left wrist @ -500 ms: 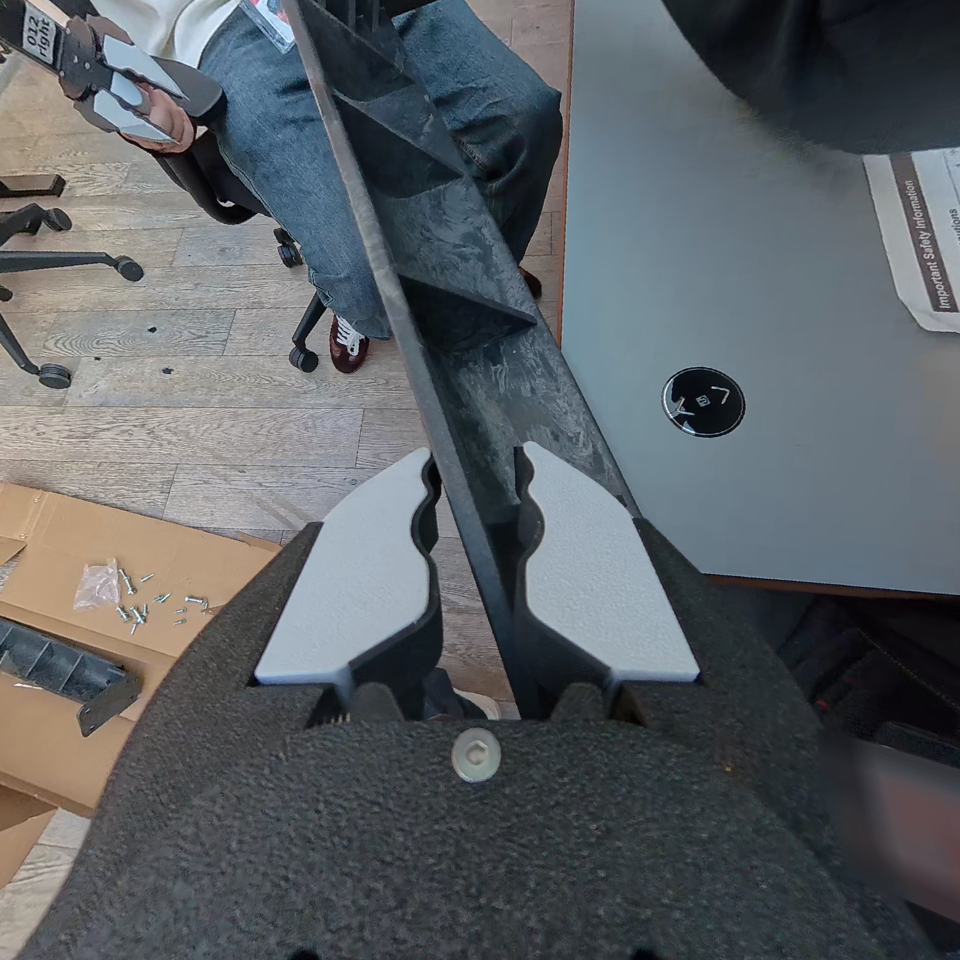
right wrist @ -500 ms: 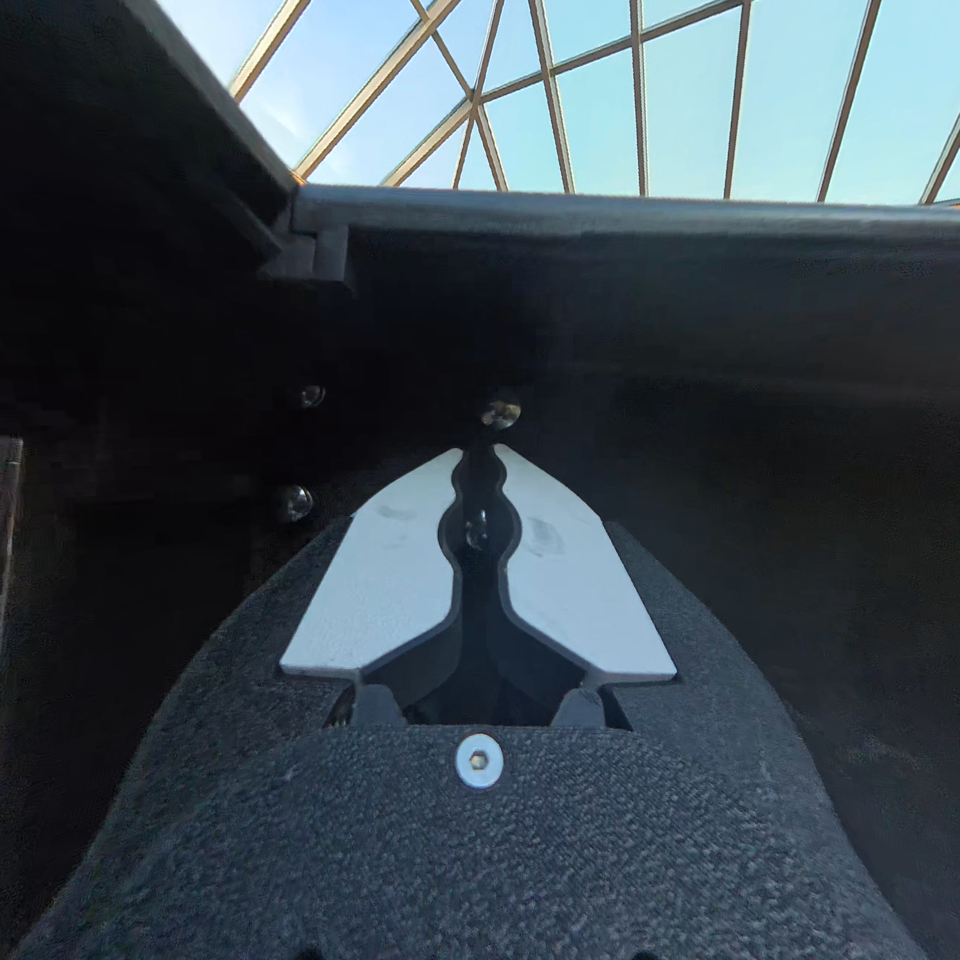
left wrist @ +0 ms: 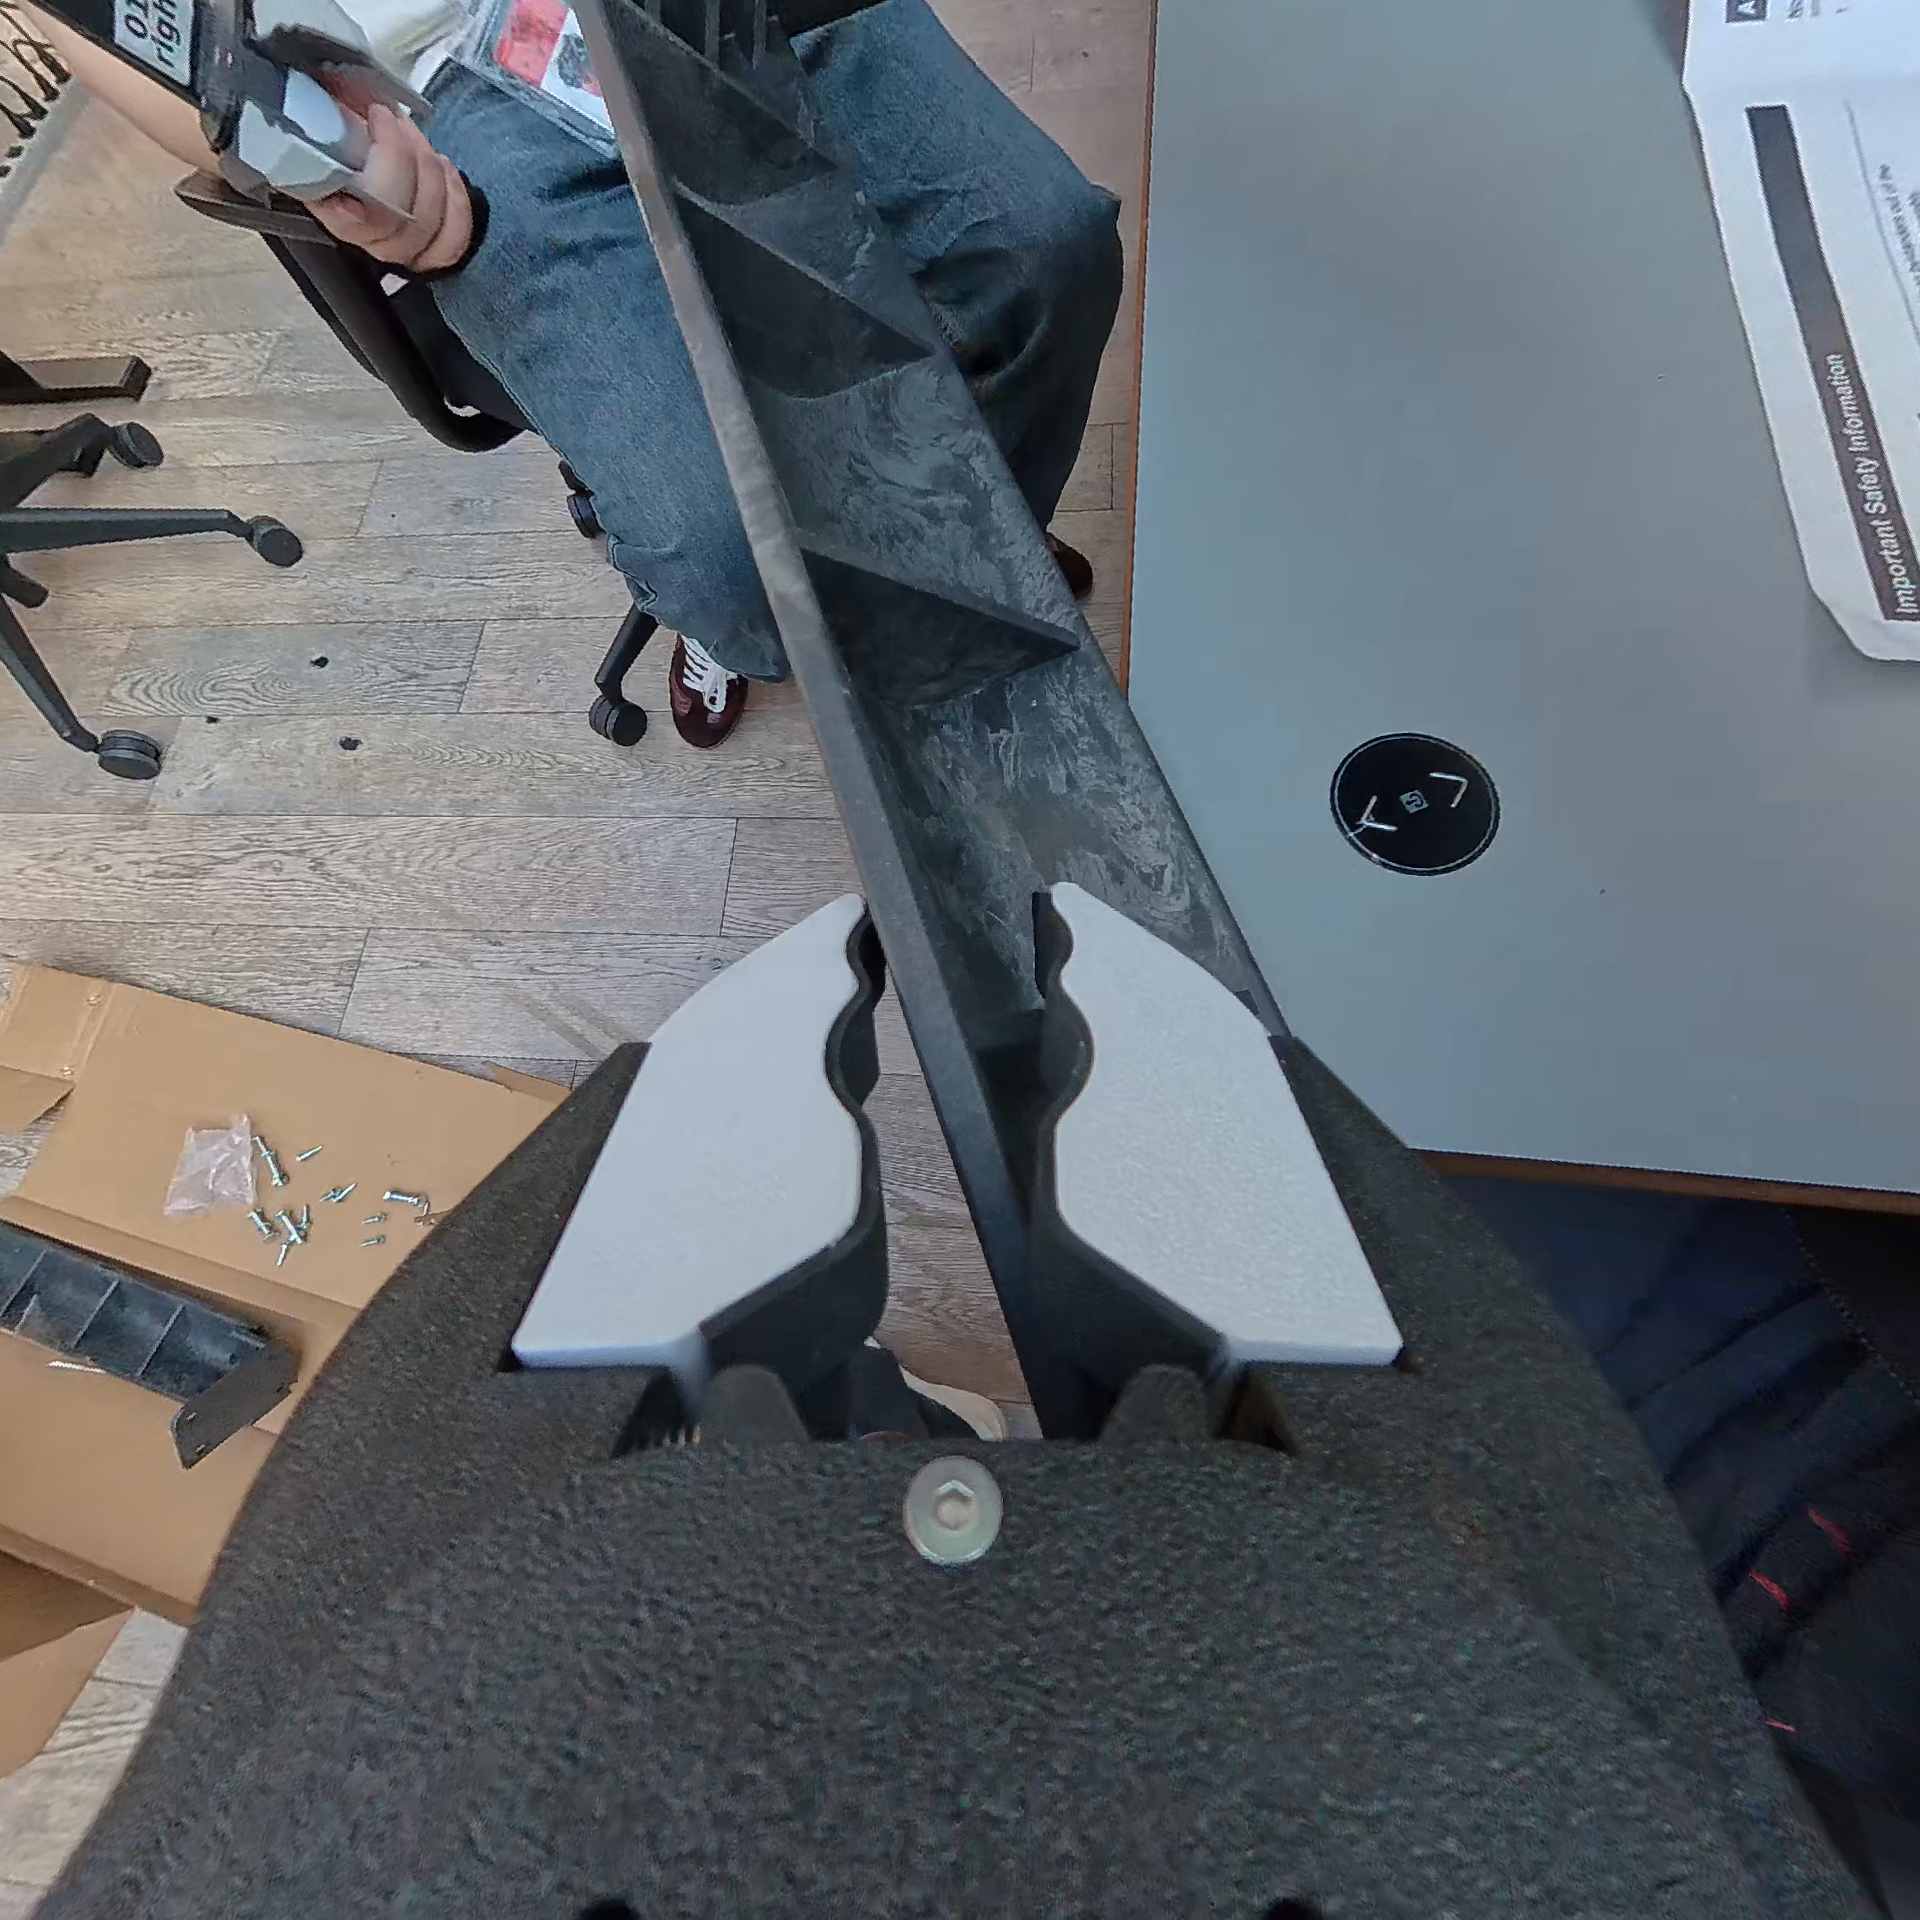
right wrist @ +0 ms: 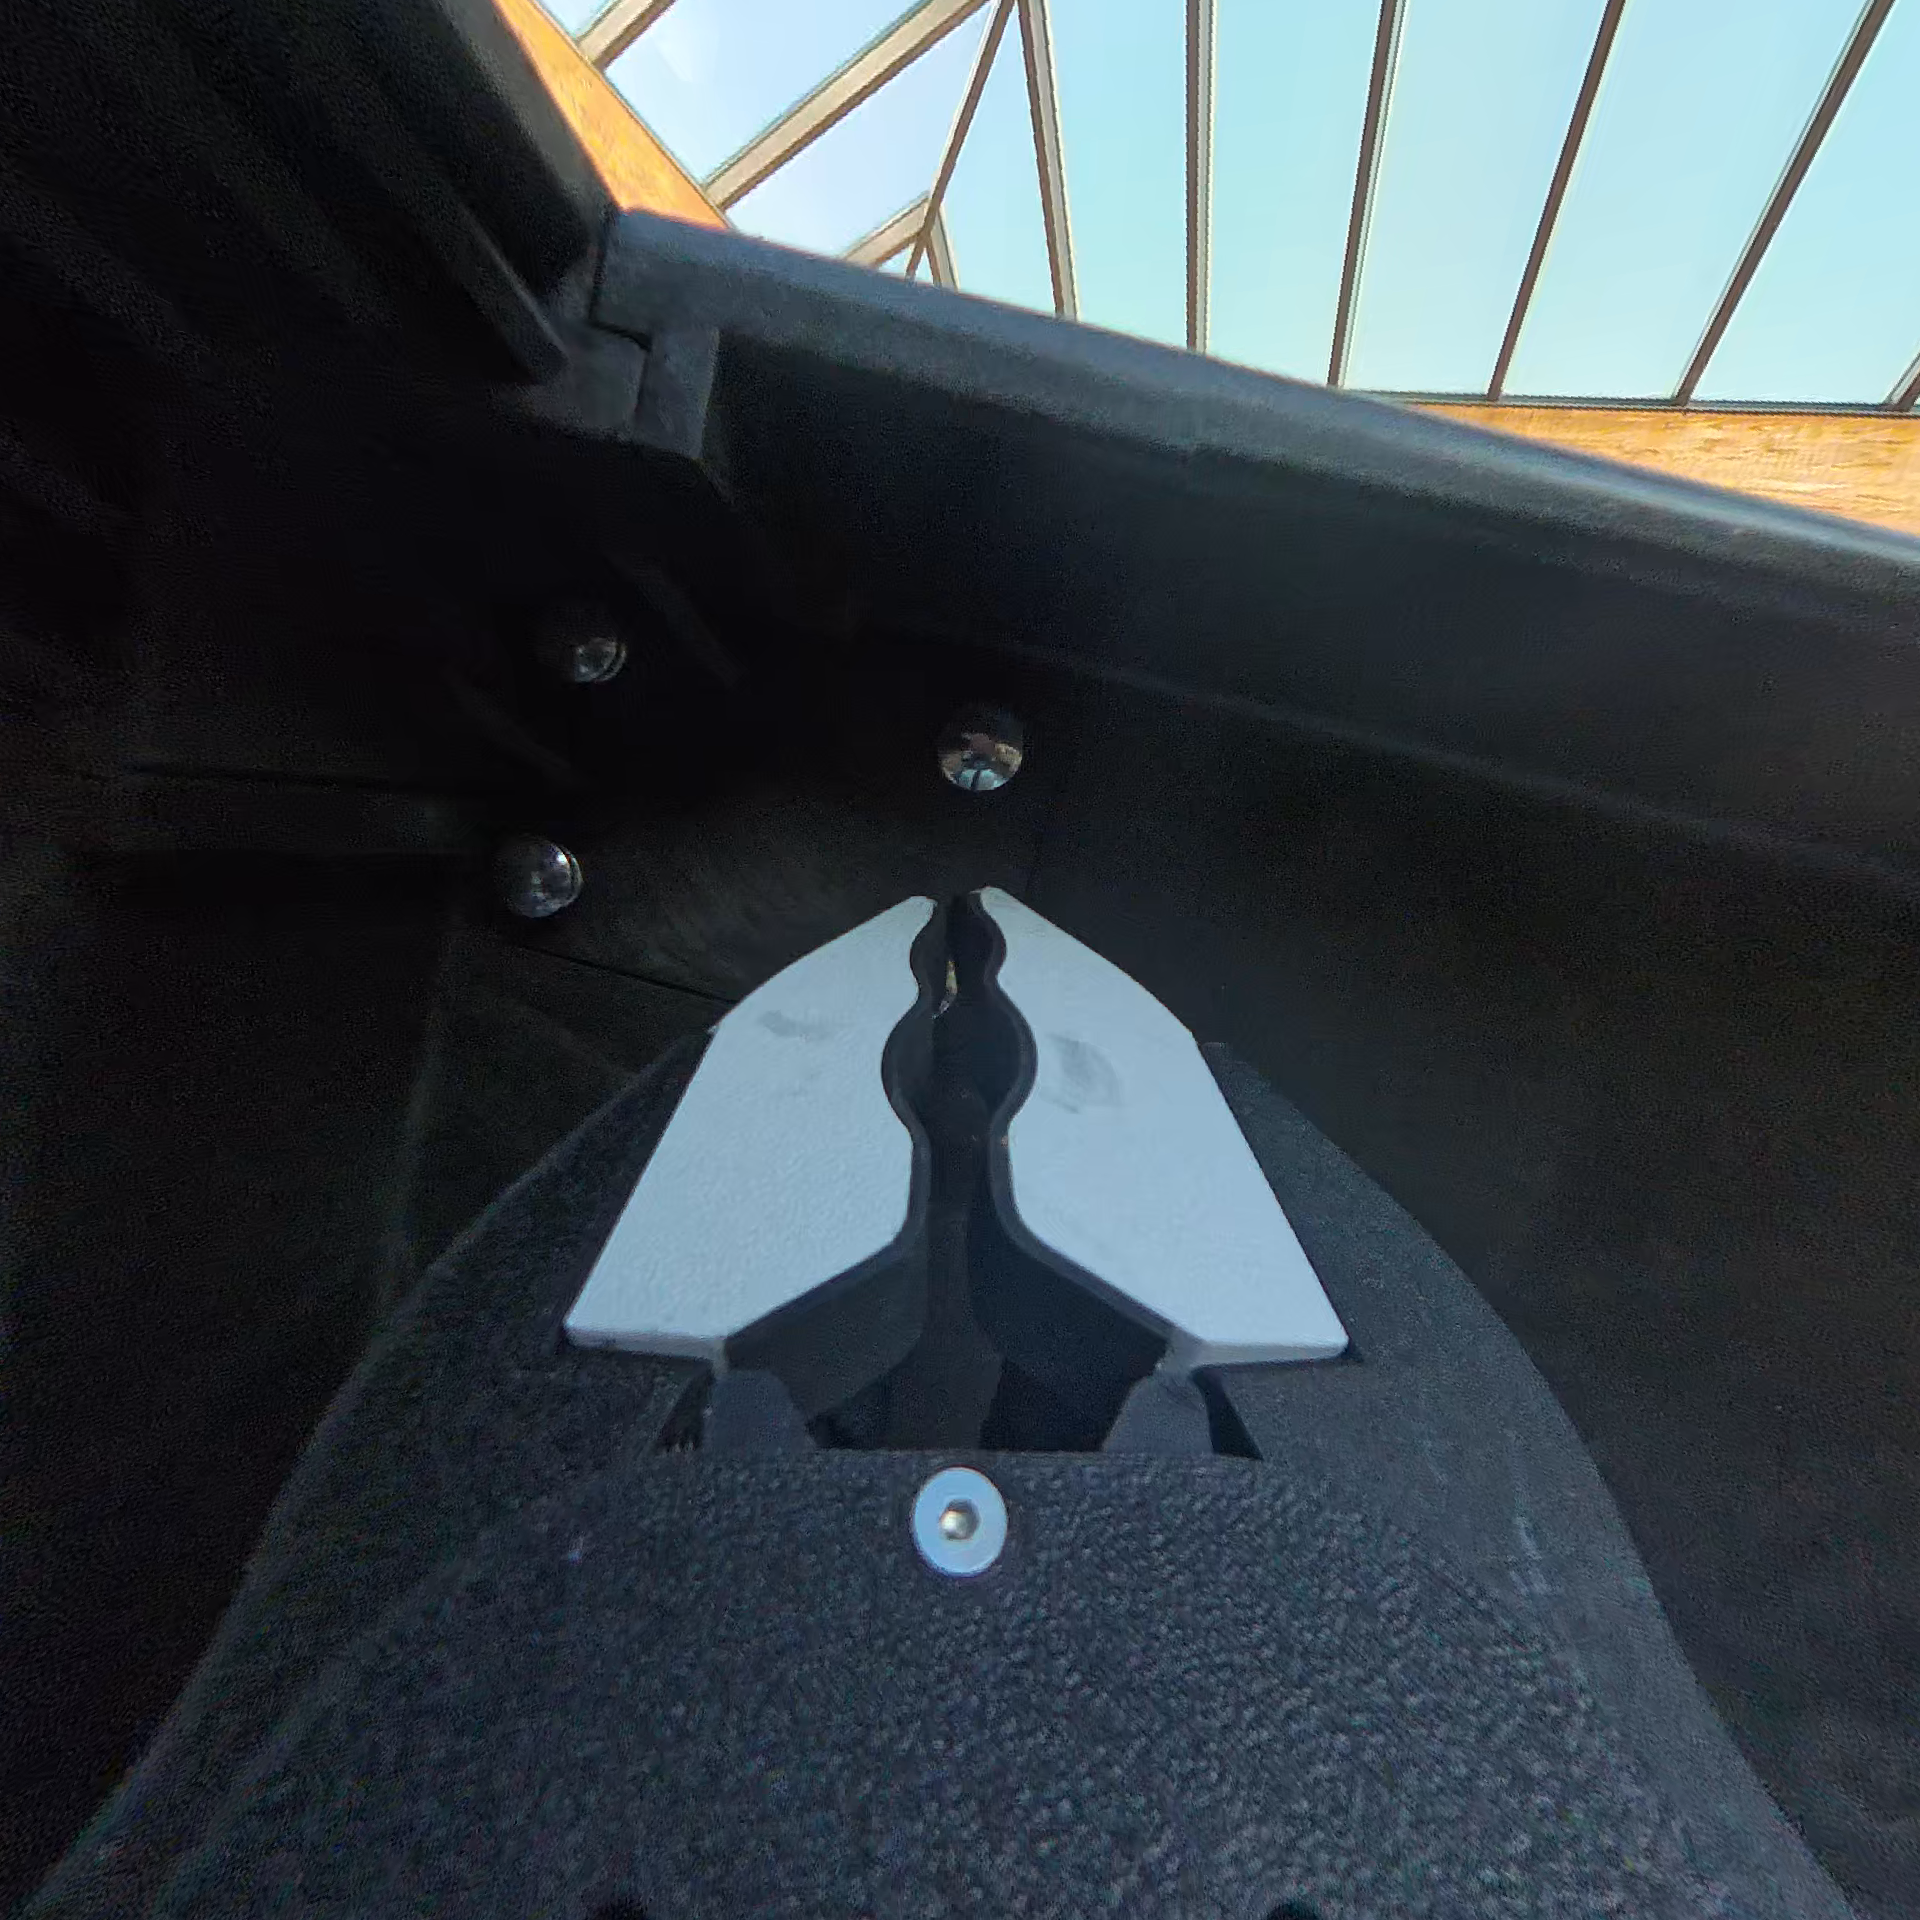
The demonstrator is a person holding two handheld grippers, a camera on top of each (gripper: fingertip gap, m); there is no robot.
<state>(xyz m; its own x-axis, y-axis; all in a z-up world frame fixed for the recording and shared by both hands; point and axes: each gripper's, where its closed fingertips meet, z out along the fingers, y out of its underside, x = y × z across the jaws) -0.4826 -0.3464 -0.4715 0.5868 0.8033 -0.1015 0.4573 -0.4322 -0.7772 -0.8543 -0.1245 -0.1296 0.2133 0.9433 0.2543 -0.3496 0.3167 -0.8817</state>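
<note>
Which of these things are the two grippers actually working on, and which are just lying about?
In hand: left gripper, open around the long black ribbed plastic beam; right gripper, shut, tips close to the black panel with three shiny screw heads.

Lying about: small loose silver screws, flat brown cardboard, short black ribbed piece, white printed sheet, grey desk.

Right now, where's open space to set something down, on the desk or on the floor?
The grey desk is mostly bare: a wide patch between its left edge, the round black cap and the paper sheet at far right. The wood floor is open between the chair wheels and the cardboard. It is crowded on the cardboard, with loose screws and a black ribbed part.
</note>
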